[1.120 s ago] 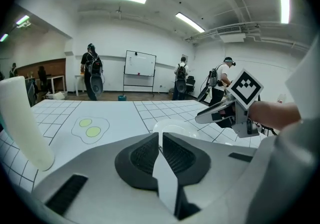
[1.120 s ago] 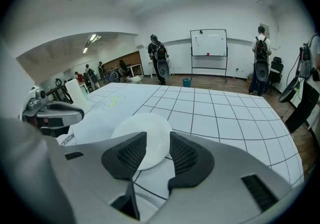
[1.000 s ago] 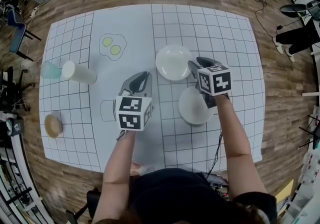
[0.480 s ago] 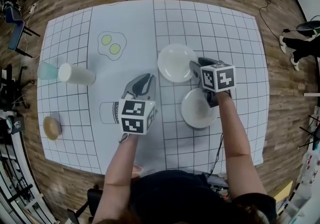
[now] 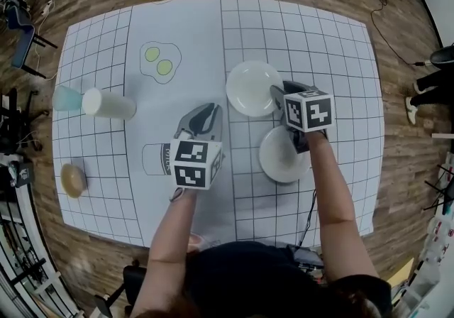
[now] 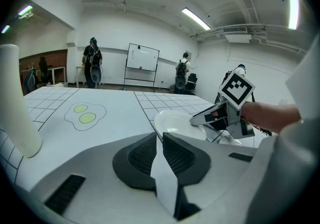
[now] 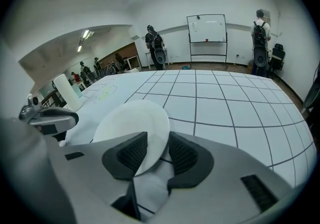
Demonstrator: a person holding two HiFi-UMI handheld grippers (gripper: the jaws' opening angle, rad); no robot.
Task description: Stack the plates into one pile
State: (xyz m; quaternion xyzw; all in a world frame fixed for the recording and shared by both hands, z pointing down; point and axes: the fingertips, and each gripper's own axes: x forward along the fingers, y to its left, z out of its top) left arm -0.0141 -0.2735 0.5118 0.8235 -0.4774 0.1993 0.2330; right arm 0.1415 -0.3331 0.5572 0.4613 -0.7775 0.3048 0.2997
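Two white plates lie on the gridded mat: the far plate (image 5: 250, 86) and the near plate (image 5: 281, 159), side by side and apart. My right gripper (image 5: 281, 91) is at the far plate's right rim. In the right gripper view that plate (image 7: 131, 127) runs between the jaws of the right gripper (image 7: 158, 141). These jaws have just been closing; the pads are not seen pressing on the rim. My left gripper (image 5: 202, 119) hovers left of the plates, shut and empty. In the left gripper view the left gripper (image 6: 161, 140) points at the far plate (image 6: 175, 123) and the right gripper (image 6: 201, 118).
A white cup (image 5: 110, 104) lies on its side at the mat's left, against a teal cup (image 5: 68, 99). A brown round object (image 5: 74, 179) sits near the left edge. A fried-egg drawing (image 5: 159, 62) and a cup drawing (image 5: 153, 159) are printed on the mat. People stand far behind.
My right gripper has sunk a little at the far plate's rim. The left gripper and both plates have stayed where they were.
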